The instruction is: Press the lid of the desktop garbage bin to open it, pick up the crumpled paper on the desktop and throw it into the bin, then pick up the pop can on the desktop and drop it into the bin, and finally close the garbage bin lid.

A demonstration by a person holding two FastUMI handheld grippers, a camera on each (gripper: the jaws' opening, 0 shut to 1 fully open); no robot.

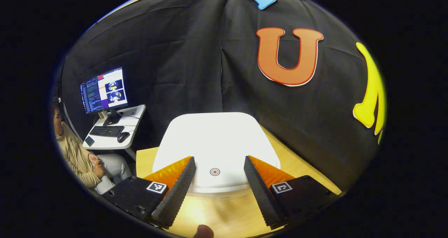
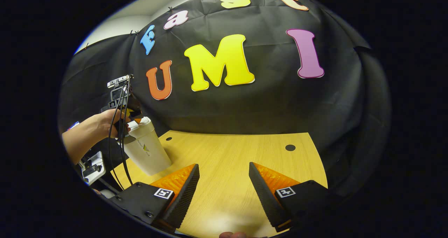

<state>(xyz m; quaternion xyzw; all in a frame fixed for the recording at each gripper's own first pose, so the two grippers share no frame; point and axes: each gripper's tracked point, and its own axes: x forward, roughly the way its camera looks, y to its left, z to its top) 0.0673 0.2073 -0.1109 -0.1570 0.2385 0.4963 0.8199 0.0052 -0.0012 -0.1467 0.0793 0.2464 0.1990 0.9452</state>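
The white garbage bin's lid point(image 1: 217, 140) lies flat and closed just below my left gripper point(image 1: 219, 159), which is open with its fingers spread over the lid's near half. A small red ring mark point(image 1: 215, 172) on the lid sits between the fingers. In the right gripper view the tall white bin point(image 2: 147, 150) stands at the table's left side, and a hand point(image 2: 101, 124) holds the left gripper point(image 2: 133, 120) down on its top. My right gripper point(image 2: 224, 165) is open over bare wood, well to the right of the bin, holding nothing.
The wooden table point(image 2: 231, 150) has two dark round holes point(image 2: 290, 147) near its back edge, which runs along the black cloth wall. Beyond the table's left end a seated person point(image 1: 78, 154) faces a small white desk point(image 1: 115, 133) with a monitor and keyboard.
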